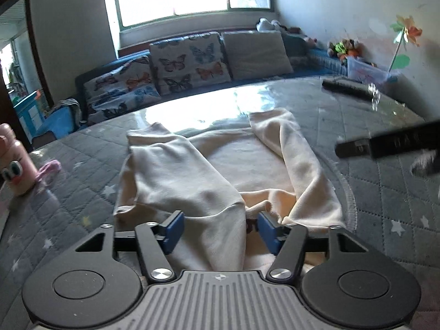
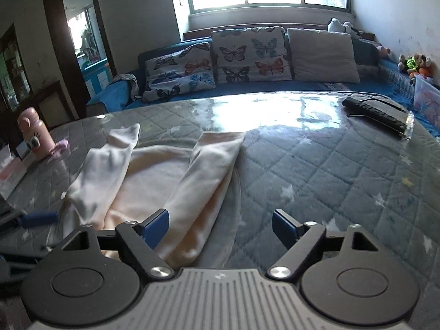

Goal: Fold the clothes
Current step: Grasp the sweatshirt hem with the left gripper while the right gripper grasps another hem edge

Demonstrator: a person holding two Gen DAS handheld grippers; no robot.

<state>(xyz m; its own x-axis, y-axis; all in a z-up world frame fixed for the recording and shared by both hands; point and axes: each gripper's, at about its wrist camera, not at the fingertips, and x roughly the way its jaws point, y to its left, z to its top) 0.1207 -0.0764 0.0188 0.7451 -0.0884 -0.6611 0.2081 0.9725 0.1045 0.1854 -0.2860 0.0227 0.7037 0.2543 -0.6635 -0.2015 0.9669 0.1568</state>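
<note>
Between my left gripper's (image 1: 220, 227) 2 blue pads (image 1: 173, 227) lies a fold of the cream garment (image 1: 176, 170); they stand about half apart and do not press it. Ahead of it the garment spreads flat on the quilted grey table (image 1: 371, 192), both sleeves folded inward. On my right gripper (image 2: 220, 227) the jaws gape wide over bare table, with the garment's near sleeve (image 2: 203, 181) just beside the left pad (image 2: 155, 228). Neither holds anything.
</note>
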